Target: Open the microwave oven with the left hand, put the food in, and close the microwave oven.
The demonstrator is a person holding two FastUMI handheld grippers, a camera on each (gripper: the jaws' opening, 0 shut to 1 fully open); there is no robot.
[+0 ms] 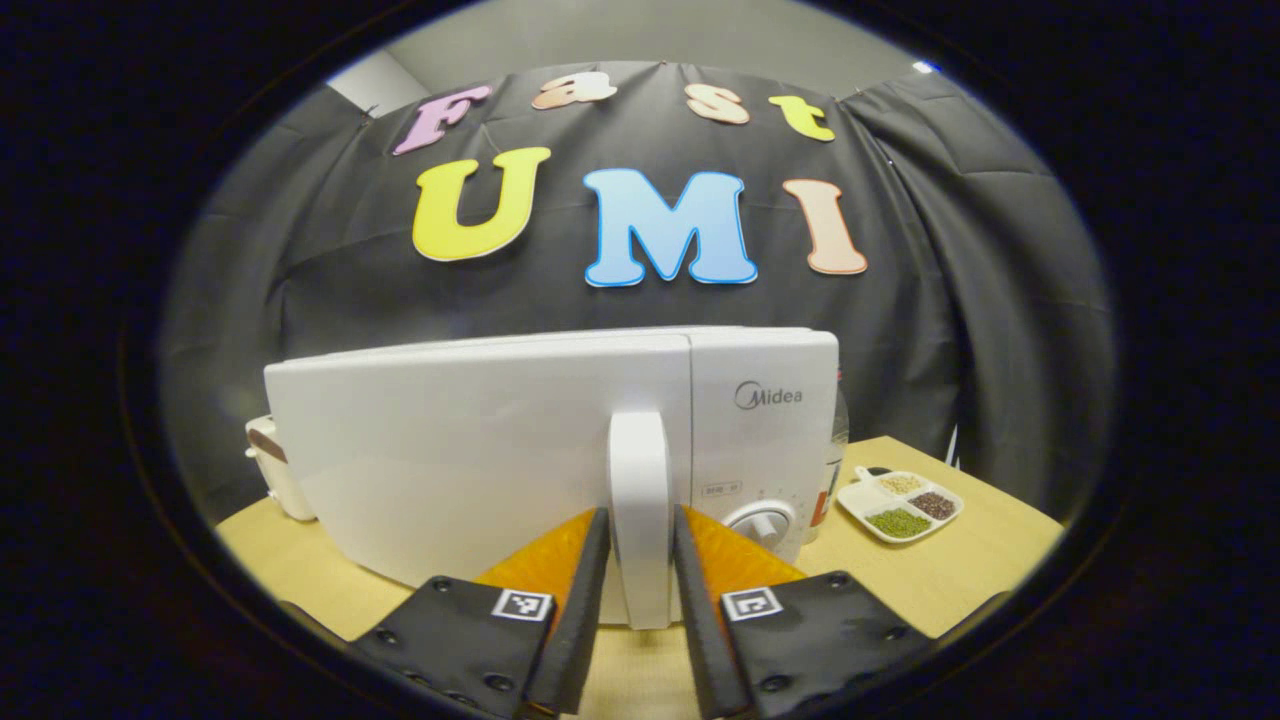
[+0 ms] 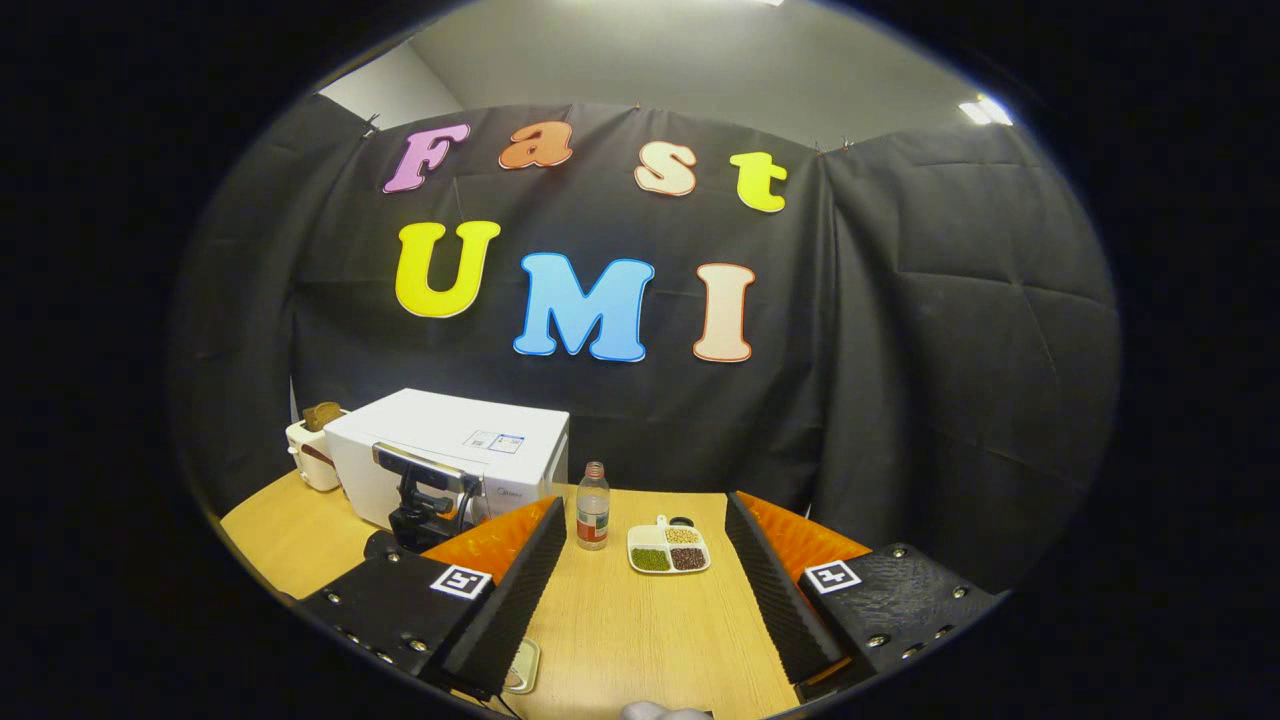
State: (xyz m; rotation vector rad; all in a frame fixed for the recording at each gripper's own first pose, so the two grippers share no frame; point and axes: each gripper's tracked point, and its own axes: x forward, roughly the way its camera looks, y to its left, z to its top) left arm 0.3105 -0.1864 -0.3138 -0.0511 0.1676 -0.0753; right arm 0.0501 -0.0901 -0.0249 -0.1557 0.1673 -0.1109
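Two fingers of my left gripper [image 1: 640, 560] close in on the white door handle [image 1: 640, 500] of the microwave oven [image 1: 520, 450] in the left gripper view, one on each side and pressed right against it, so I have the handle clamped. The oven's door is shut and stands broad across a pale wooden tabletop [image 1: 960, 570]. On its right, on the same tabletop, sits a small white divided dish [image 1: 900, 505] with green, dark and pale grains, and a bottle [image 1: 832, 450] stands just beside the oven's right edge. A white appliance [image 1: 275, 470] peeks out at the oven's left. Behind everything hangs black cloth, with a grey wall above it. In the right gripper view, my right gripper [image 2: 645, 590] hangs wide open above the tabletop [image 2: 640, 630], with nothing between its fingers. Farther off I see the microwave oven [image 2: 450, 450] at the left, my left gripper [image 2: 425, 500] at its front, the bottle [image 2: 592, 505] near it, and the divided dish [image 2: 668, 548] just right of the bottle.
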